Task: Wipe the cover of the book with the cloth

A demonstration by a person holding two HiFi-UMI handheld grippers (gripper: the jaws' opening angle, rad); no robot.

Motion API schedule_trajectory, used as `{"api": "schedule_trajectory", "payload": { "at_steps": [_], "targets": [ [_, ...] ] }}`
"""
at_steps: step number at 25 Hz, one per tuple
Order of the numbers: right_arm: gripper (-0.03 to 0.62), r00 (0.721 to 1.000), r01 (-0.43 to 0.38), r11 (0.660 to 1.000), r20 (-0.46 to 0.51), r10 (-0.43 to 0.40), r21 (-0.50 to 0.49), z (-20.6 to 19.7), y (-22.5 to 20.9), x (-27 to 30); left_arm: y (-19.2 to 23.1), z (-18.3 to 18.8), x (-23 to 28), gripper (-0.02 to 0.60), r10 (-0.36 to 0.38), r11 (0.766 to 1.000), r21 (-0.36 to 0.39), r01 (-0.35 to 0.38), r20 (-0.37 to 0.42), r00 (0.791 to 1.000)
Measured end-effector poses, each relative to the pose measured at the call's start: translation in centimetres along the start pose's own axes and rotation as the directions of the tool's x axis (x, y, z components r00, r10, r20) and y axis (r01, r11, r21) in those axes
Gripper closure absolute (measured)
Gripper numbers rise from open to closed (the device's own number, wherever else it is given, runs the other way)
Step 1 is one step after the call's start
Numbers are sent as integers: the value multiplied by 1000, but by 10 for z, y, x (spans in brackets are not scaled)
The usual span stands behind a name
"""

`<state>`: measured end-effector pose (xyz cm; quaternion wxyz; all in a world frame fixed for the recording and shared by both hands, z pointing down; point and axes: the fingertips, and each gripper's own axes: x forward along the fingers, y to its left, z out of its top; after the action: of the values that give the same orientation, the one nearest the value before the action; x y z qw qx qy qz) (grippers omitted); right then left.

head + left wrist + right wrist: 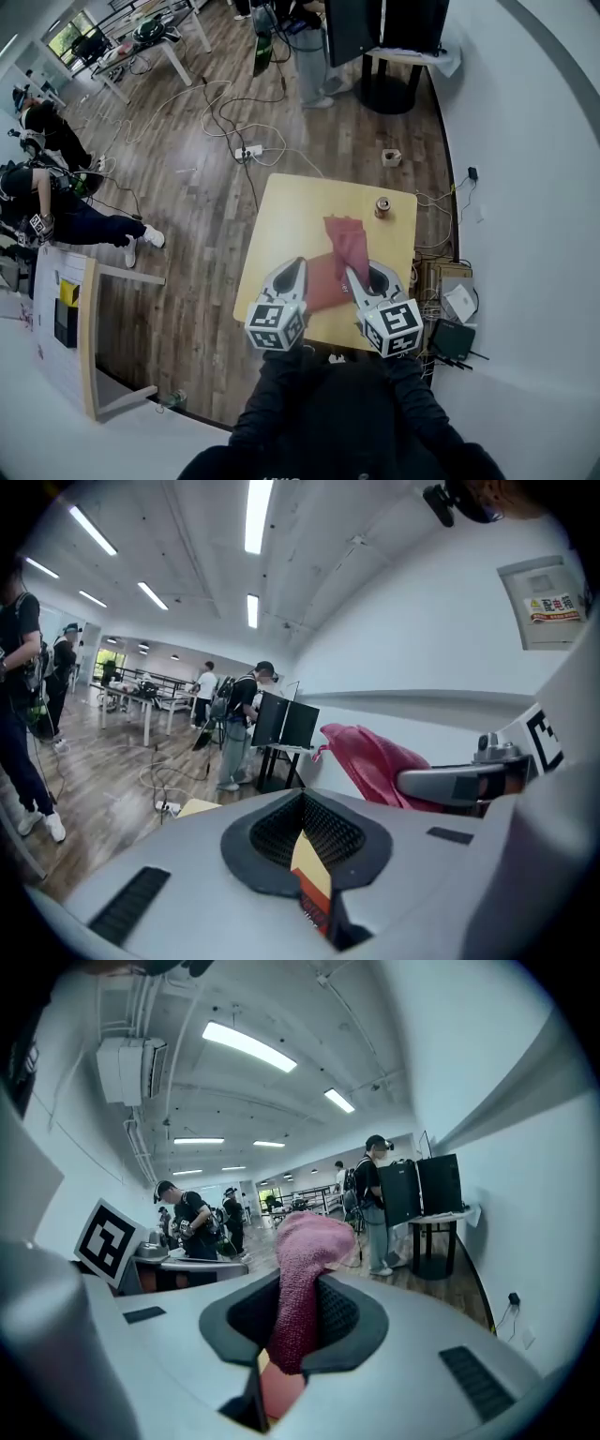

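Right gripper view: my right hand-held gripper (292,1330) is clamped on the pink cloth (302,1274), which fills the frame's centre. My left hand-held gripper (309,855) is closed on the book (314,881), which lies at the worktop's (291,206) lower edge in the head view.

Left gripper view, upper right: on the wall box (548,600) a small label (555,606) with a warning triangle and red characters, too small to read. The book (314,897) edge, near, carries faint print, blurred. The marker cube (277,325) shows square codes only.
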<state>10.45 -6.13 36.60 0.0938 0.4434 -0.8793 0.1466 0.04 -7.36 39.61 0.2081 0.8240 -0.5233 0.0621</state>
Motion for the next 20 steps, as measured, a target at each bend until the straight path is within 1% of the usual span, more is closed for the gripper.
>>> {"api": "schedule_trajectory", "payload": {
  "at_steps": [3, 6, 9, 14, 20],
  "targets": [
    [514, 998, 14, 1000, 59, -13, -16, 23, 3, -8, -9, 17, -4, 548, -15, 1000, 19, 14, 36, 999],
    [517, 993, 34, 998, 116, -28, -51, 44, 5, -17, -17, 33, -7, 548, -25, 999, 31, 22, 72, 997],
    [519, 987, 48, 996, 154, -37, -70, 57, 7, -25, -23, 46, -11, 548, -31, 999, 48, 26, 103, 994],
    [519, 981, 57, 996, 192, -42, -74, 68, 6, -33, -31, 60, -16, 547, -43, 997, 67, 34, 136, 990],
    [518, 976, 69, 993, 211, -47, -96, 77, 5, -38, -36, 74, -18, 547, -42, 996, 89, 27, 180, 983]
  ]
}}
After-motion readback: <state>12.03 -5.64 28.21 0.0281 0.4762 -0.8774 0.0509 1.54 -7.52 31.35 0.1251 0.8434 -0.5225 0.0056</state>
